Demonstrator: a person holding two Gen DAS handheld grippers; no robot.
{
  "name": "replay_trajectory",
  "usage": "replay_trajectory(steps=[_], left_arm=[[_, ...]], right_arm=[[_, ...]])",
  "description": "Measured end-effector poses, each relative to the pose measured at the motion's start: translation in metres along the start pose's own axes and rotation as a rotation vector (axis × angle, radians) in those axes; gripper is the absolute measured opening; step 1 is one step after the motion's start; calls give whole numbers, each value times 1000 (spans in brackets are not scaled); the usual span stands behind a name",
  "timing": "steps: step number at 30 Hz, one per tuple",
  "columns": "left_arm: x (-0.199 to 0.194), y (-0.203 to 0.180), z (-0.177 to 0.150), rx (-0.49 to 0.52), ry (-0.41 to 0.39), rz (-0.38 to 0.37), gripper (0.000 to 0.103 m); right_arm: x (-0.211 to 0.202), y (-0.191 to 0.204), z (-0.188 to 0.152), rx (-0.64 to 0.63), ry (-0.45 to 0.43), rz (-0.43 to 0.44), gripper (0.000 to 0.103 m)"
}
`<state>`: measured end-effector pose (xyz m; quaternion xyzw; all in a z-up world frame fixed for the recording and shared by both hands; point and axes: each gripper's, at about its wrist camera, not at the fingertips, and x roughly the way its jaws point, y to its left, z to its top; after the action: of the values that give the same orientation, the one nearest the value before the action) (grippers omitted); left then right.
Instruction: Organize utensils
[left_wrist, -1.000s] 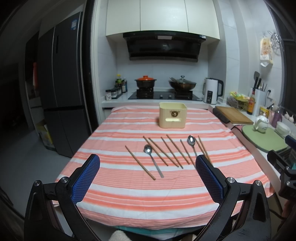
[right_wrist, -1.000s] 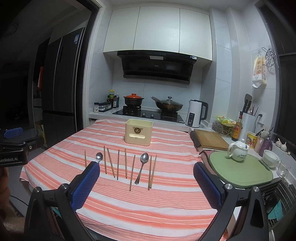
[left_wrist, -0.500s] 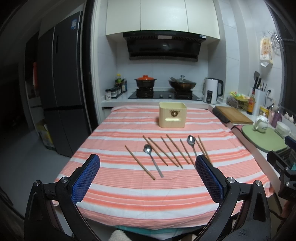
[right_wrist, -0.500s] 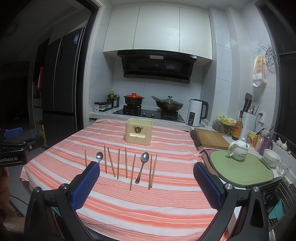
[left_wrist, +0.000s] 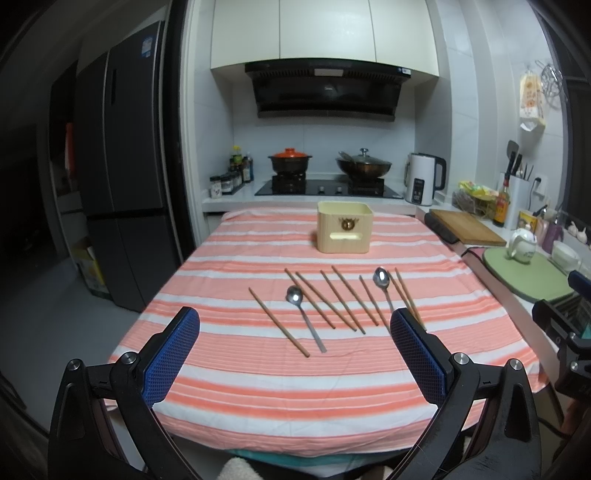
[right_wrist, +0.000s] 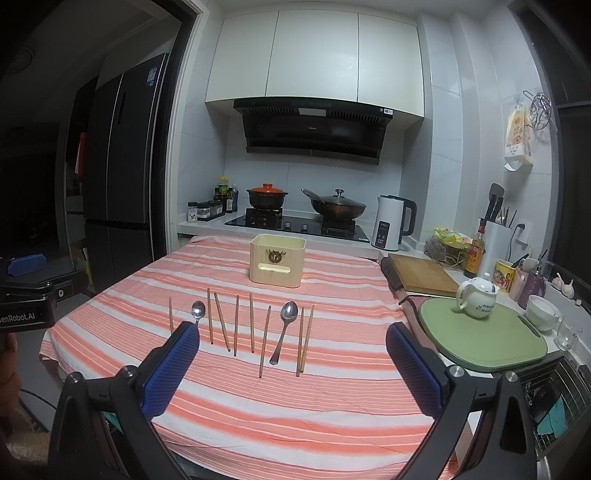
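Both our left tongs (left_wrist: 294, 345) and right tongs (right_wrist: 292, 349) gape apart, empty, above the near table (left_wrist: 229, 384); chopsticks (left_wrist: 343, 300) and spoons (right_wrist: 283, 330) lie before the box (left_wrist: 344, 227).

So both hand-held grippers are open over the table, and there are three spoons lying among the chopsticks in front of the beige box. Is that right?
Not quite: there are two spoons, not three. The right wrist view shows one spoon near the left end of the row and another spoon toward the right, among the chopsticks. The rest holds: the left hand-held gripper and right hand-held gripper are open, and the beige box stands behind the row.
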<state>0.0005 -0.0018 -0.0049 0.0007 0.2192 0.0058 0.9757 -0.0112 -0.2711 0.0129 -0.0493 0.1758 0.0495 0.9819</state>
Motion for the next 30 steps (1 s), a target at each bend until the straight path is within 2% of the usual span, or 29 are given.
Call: replay_trajectory(steps=[30], left_arm=[[1,0,-1,4,7,0,103]], right_arm=[[3,-1,-2,1,10,2,103]])
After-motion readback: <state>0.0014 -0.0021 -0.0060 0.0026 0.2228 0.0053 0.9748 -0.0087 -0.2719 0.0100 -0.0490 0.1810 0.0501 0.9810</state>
